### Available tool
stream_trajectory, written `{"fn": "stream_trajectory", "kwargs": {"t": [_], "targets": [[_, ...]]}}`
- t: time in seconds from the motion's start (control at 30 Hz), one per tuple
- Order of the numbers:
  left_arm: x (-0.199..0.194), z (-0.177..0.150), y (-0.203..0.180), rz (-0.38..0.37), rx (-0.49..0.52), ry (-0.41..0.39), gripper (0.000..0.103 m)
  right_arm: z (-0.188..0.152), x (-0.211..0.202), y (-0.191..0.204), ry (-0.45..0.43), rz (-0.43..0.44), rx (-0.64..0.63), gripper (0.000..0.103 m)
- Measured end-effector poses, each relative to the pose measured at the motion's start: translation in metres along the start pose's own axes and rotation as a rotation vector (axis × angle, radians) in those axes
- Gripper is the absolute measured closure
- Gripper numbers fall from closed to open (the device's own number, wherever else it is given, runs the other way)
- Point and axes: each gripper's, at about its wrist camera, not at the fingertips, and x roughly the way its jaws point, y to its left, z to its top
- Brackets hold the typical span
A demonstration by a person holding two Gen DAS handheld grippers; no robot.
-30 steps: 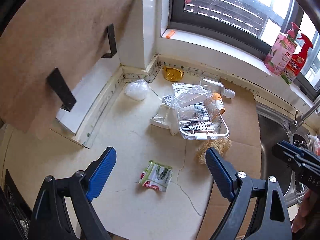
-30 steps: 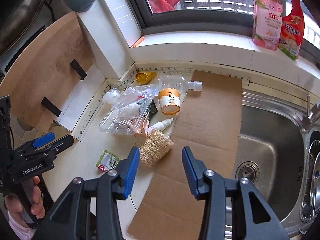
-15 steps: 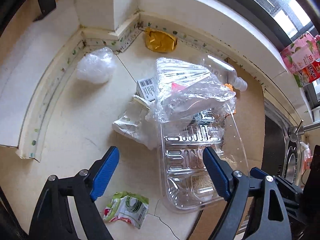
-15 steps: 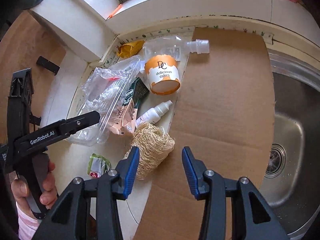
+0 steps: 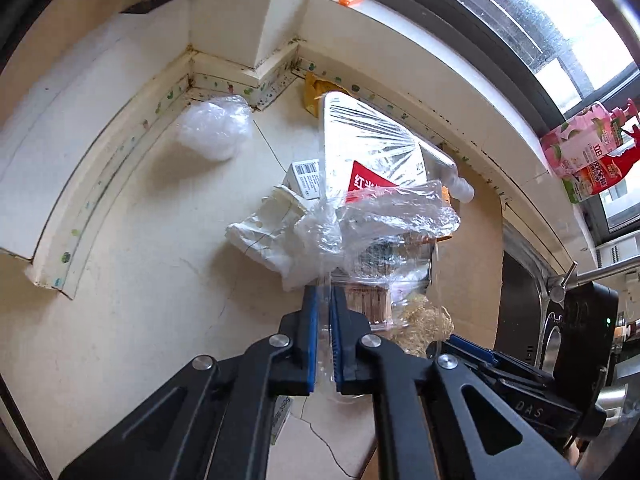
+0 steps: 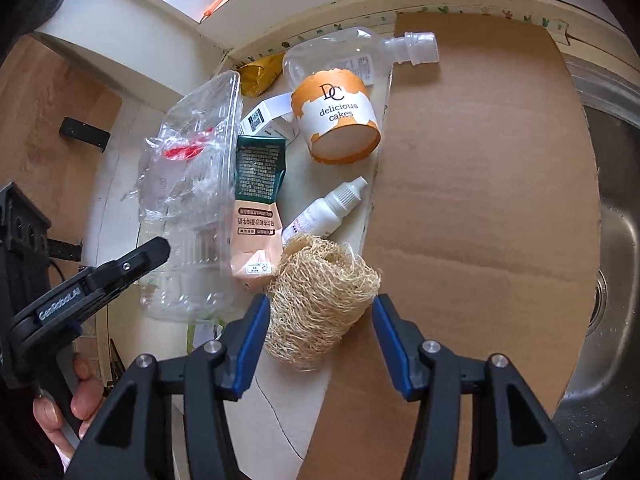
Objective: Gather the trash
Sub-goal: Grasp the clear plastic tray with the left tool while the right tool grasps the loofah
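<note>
My left gripper (image 5: 324, 300) is shut on the near edge of a clear plastic clamshell tray (image 5: 372, 184), which is tilted up with crumpled film around it. The tray also shows in the right wrist view (image 6: 192, 200), with the left gripper (image 6: 156, 248) at its near rim. My right gripper (image 6: 318, 312) is open, its fingers on either side of a tan loofah scrubber (image 6: 320, 292). Beside them lie a green and peach packet (image 6: 256, 200), a small white dropper bottle (image 6: 328, 208), an orange "delicious cakes" cup (image 6: 340, 120) and a clear plastic bottle (image 6: 360, 56).
A crumpled clear bag (image 5: 216, 132), white torn packaging (image 5: 268, 232) and a yellow wrapper (image 5: 314, 92) lie near the wall corner. A cardboard sheet (image 6: 480, 200) covers the counter beside the steel sink (image 6: 616, 260). Spray bottles (image 5: 588, 152) stand on the window sill.
My left gripper has closed on the clamshell tray's edge and tilted it up. My right gripper has moved down and opened wider around the loofah.
</note>
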Motion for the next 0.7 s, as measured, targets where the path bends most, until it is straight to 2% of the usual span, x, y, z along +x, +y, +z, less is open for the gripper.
{"fn": "stream_trajectory", "kwargs": {"t": [0.27, 0.57, 0.7], "targets": [[-0.053, -0.034, 0.002, 0.051, 0.029, -0.092, 0.099, 0.000, 0.022, 0.010, 0.025, -0.022, 0.009, 0.049], [-0.111, -0.081, 0.012, 0.114, 0.059, -0.136, 0.099, -0.007, 0.027, 0.018, -0.001, -0.053, 0.011, 0.049], [-0.133, -0.098, 0.016, 0.138, 0.064, -0.163, 0.099, -0.012, 0.027, 0.020, -0.018, -0.045, 0.019, 0.058]]}}
